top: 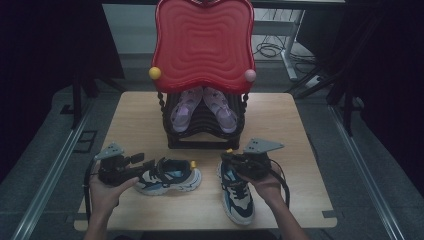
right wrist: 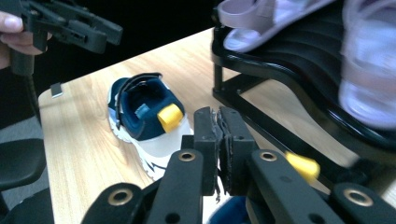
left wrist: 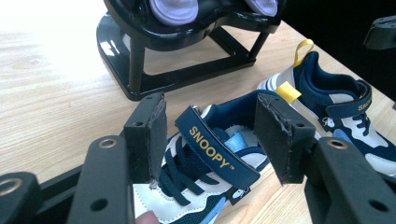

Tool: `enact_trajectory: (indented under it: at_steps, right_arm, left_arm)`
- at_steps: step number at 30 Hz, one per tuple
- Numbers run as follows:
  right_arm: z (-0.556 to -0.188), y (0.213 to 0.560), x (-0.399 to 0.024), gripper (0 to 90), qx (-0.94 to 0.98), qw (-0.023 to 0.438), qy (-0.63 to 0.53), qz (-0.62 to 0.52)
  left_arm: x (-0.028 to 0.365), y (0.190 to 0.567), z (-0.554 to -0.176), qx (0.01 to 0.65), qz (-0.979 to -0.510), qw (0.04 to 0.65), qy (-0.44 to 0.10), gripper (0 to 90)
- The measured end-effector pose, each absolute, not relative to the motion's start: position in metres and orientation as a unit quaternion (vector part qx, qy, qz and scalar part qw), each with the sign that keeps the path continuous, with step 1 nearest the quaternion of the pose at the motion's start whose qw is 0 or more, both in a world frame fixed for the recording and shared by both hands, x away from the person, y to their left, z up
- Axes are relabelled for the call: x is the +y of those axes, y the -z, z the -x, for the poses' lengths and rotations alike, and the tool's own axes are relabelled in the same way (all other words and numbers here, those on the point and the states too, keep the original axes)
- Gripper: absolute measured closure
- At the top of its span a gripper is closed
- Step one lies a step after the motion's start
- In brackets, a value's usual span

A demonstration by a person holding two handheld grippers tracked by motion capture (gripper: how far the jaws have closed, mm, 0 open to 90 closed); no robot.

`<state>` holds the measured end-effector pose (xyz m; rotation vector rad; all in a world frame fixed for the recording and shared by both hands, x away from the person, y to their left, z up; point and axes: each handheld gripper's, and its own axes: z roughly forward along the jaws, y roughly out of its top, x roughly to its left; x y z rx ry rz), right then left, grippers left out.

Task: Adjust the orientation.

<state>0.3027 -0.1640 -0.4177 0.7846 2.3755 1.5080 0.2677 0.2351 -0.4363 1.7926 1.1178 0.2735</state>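
Two navy, white and light-blue sneakers lie on the wooden table [top: 140, 120]. The left sneaker [top: 170, 176] lies sideways, and its "SNOOPY" strap [left wrist: 217, 151] passes between the jaws of my left gripper [top: 149, 165] [left wrist: 210, 135]; the jaws stand open, pads clear of the strap. The right sneaker [top: 239, 196] [left wrist: 336, 100] points toward the near edge. My right gripper [top: 229, 157] [right wrist: 218, 151] hovers at its heel with jaws shut, nothing visible between the pads. A yellow heel tab [right wrist: 302, 166] pokes out just beside the right jaw.
A black shoe rack [top: 205, 131] [left wrist: 140, 70] [right wrist: 280, 88] stands at the table's middle back, holding a pair of lilac sandals [top: 204, 107]. A red wavy panel [top: 202, 42] rises above it, with a yellow ball and a pink ball at its lower corners.
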Motion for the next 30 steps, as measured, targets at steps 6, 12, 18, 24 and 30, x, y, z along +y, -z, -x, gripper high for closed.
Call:
enact_trajectory:
  at_steps: [6,12,18,24,30]
  right_arm:
    - [-0.311,0.410,-0.138,89.7,0.825,0.100,-0.500,-0.245]
    - [-0.319,0.402,-0.118,89.9,0.833,0.087,-0.491,-0.239]
    - [-0.333,0.400,-0.100,89.9,0.838,0.079,-0.485,-0.238]
    - [-0.344,0.405,-0.083,89.9,0.845,0.069,-0.473,-0.241]
    - [-0.352,0.417,-0.071,89.9,0.856,0.065,-0.450,-0.245]
  left_arm:
    - [0.238,0.439,-0.268,0.462,-0.737,0.482,-0.108,43.6]
    - [0.238,0.438,-0.266,0.459,-0.731,0.490,-0.118,43.8]
    - [0.241,0.434,-0.262,0.461,-0.724,0.497,-0.126,43.8]
    - [0.244,0.436,-0.262,0.465,-0.723,0.495,-0.124,43.7]
    - [0.242,0.437,-0.262,0.463,-0.727,0.493,-0.120,43.6]
